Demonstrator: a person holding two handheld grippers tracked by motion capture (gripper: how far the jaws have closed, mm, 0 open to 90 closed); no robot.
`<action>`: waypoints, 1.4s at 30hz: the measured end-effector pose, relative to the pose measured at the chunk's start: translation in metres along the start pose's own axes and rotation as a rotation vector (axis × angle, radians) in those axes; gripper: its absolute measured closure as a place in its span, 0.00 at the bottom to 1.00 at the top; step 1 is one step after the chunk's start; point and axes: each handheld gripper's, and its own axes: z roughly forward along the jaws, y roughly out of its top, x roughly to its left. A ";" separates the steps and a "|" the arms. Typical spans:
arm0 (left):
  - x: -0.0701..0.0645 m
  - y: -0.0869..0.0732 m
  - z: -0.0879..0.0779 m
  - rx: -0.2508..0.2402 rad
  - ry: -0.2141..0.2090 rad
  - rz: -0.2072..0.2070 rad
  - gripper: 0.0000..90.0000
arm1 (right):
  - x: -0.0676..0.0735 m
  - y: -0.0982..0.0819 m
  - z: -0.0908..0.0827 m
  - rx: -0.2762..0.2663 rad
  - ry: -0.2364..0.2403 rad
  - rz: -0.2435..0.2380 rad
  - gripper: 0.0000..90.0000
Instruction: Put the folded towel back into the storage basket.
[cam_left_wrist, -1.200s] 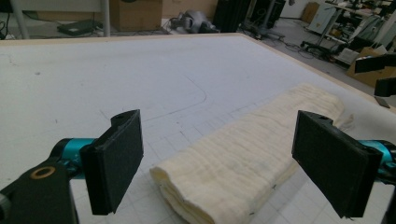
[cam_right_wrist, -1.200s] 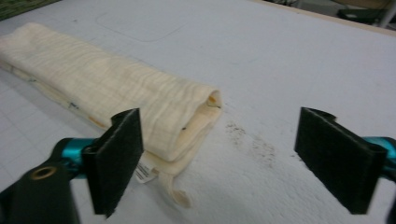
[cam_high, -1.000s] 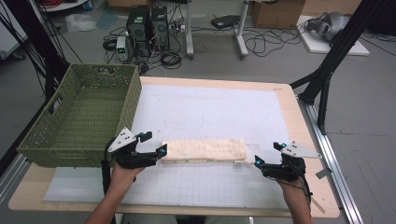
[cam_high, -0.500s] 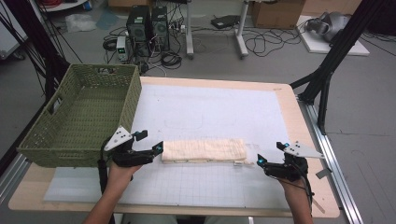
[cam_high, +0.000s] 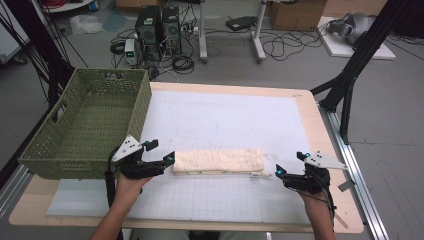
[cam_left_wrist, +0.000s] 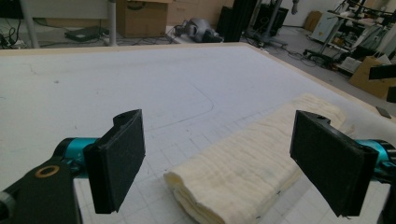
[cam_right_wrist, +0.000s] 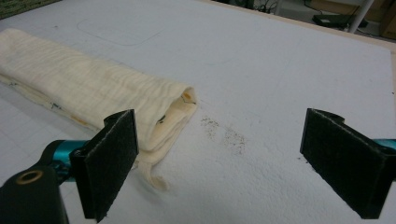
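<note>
Two grippers at the ends of a folded towel

The left gripper (cam_high: 170, 159) and the right gripper (cam_high: 278, 172) have wide jaws, holding nothing, just beside the towel (cam_high: 218, 161) on the table (cam_high: 300, 100).

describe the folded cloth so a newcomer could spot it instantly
Start at the white gridded mat on the wooden table, right of the green wicker basket. Near its front edge, between two open black grippers, lies the folded cloth: a long cream strip, the only soft, pale-yellow thing there.

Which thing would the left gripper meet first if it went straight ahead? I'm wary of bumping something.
Probably the folded cloth: its near end lies between the open left gripper jaws.
</note>
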 end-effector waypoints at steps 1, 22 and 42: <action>0.000 0.000 0.000 0.001 0.000 -0.001 0.20 | 0.000 0.000 0.000 0.001 0.000 0.000 0.12; 0.000 -0.004 0.003 0.086 0.014 -0.018 0.37 | 0.003 0.003 -0.002 -0.018 0.016 0.006 0.12; -0.002 -0.030 0.028 0.319 0.064 -0.003 0.51 | 0.013 0.005 0.015 0.020 0.042 -0.012 0.12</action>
